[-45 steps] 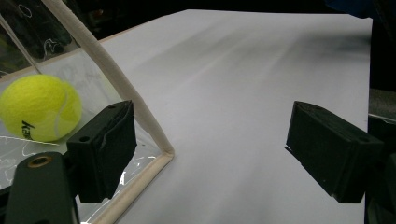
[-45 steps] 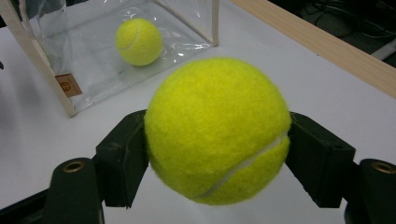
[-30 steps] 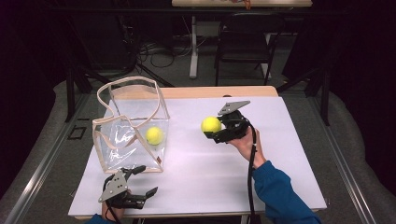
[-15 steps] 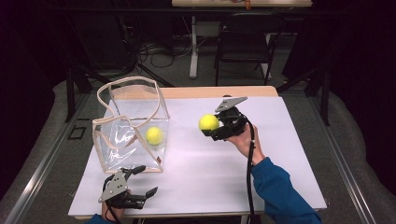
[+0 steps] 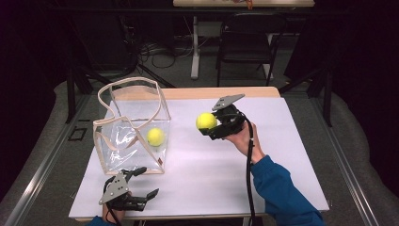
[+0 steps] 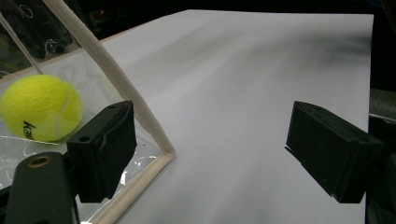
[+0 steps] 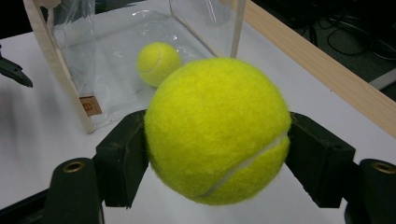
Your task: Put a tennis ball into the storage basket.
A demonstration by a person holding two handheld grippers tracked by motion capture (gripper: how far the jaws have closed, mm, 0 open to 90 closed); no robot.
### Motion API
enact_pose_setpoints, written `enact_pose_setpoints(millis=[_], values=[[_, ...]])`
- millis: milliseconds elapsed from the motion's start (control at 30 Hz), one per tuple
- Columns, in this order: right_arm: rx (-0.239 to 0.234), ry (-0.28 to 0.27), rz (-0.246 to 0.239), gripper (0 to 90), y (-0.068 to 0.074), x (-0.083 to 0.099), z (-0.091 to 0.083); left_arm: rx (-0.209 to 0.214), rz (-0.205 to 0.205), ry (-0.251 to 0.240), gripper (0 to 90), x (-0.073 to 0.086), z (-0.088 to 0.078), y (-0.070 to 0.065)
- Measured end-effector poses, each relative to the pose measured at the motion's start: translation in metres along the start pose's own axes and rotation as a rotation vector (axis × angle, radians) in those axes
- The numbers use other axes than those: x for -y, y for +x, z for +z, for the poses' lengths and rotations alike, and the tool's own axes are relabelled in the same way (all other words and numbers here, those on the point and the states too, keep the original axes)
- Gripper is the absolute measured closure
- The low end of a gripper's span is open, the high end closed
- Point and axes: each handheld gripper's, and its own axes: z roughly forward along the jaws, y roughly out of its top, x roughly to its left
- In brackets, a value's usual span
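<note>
Between the two black jaws of the right gripper (image 5: 211,128) sits a yellow tennis ball (image 5: 206,121), squeezed tight on both sides and held up above the white table (image 5: 282,141). From the right gripper view the ball (image 7: 217,130) is so big and close that it hides most of the jaws and the table under it. A second tennis ball (image 5: 155,136) lies inside the clear bag (image 5: 117,141) with the tan trim, which stands open on the far left part of the table, well apart from the held ball. Through the shiny plastic this ball looks a bit blurry. Close to the near edge of the table is the left gripper (image 5: 148,182), its jaws spread wide with nothing in them. In the left gripper view one jaw sits just beside the bag's bottom corner (image 6: 166,151), and the bag's top is cut off. A blue sleeve (image 5: 282,197) runs off the bottom edge.
</note>
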Motion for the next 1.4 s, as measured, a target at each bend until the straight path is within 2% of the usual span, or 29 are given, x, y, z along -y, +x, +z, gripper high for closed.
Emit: enact_pose_setpoints(millis=[933, 1400], values=[[-0.014, 0.004, -0.034, 26.2, 0.003, -0.019, 0.004, 0.004, 0.002, 0.004, 15.8, 0.0, -0.001, 0.001], [-0.013, -0.013, -0.047, 26.2, 0.002, -0.031, 0.002, 0.001, 0.002, 0.003, 15.8, 0.0, -0.001, 0.001]])
